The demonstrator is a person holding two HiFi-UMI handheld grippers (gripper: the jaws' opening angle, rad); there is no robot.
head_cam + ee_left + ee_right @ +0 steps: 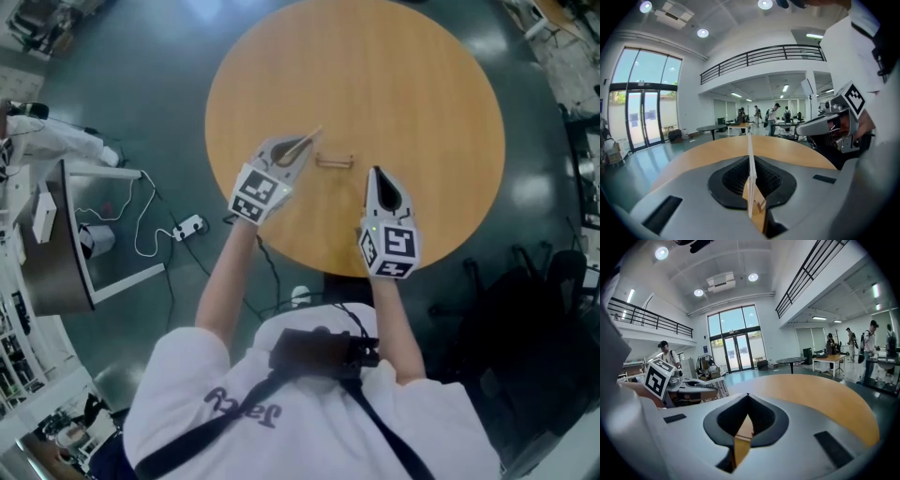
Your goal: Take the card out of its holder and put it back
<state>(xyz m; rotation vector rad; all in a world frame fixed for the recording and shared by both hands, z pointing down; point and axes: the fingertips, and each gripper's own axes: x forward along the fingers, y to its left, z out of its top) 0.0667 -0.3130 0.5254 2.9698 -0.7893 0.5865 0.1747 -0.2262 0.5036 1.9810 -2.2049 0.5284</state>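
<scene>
A thin white card (309, 140) is pinched edge-on in my left gripper (302, 147) and juts out past its tips, a little above the round wooden table (412, 84). In the left gripper view the card (750, 150) stands upright between the shut jaws of the left gripper (750, 161). The small wooden card holder (335, 161) lies on the table just right of the card, with nothing in it. My right gripper (375, 174) points at the table right of the holder, shut and holding nothing. Its jaws meet in the right gripper view (747, 398).
The table edge curves close to the person's body. On the floor at the left are a power strip with a white cable (187, 227) and a desk (66, 244). Black chairs (553, 281) stand at the right. Far off in the hall are other tables and people.
</scene>
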